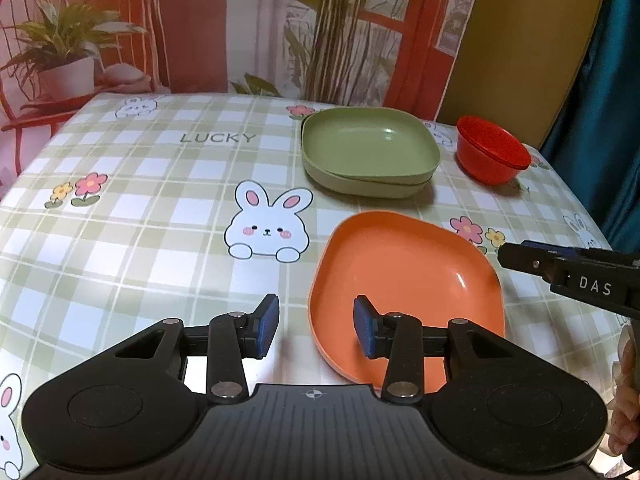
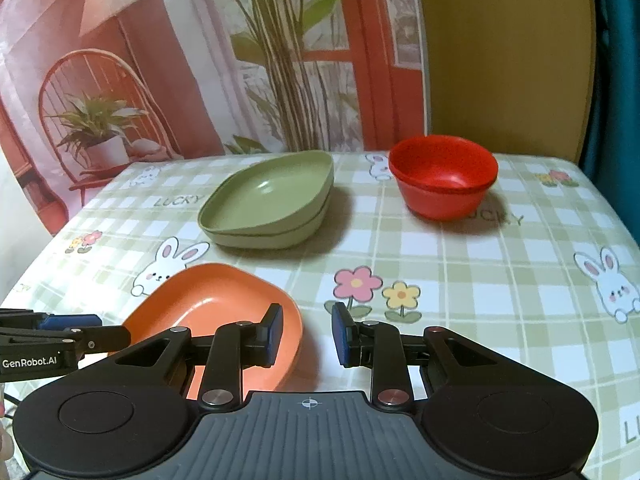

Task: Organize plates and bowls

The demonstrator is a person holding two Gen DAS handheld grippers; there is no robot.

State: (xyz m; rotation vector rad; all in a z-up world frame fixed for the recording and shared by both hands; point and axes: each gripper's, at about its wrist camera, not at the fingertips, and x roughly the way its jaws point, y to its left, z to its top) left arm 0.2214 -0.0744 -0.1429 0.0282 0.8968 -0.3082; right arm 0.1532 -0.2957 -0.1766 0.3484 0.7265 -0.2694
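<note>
An orange plate (image 1: 408,276) lies near the table's front; it also shows in the right wrist view (image 2: 212,304). Two stacked green plates (image 1: 368,148) sit behind it, also seen from the right wrist (image 2: 268,200). A red bowl, seemingly two nested, (image 1: 492,152) stands to their right, again in the right wrist view (image 2: 444,176). My left gripper (image 1: 316,326) is open, straddling the orange plate's left rim. My right gripper (image 2: 307,334) is open, straddling the plate's right rim. Each gripper shows in the other's view: the right (image 1: 560,268), the left (image 2: 60,336).
The table carries a checked green cloth with rabbits and flowers (image 1: 160,200). A printed backdrop with a plant and chair (image 1: 120,32) hangs behind the far edge. A teal curtain (image 1: 616,80) hangs at the right.
</note>
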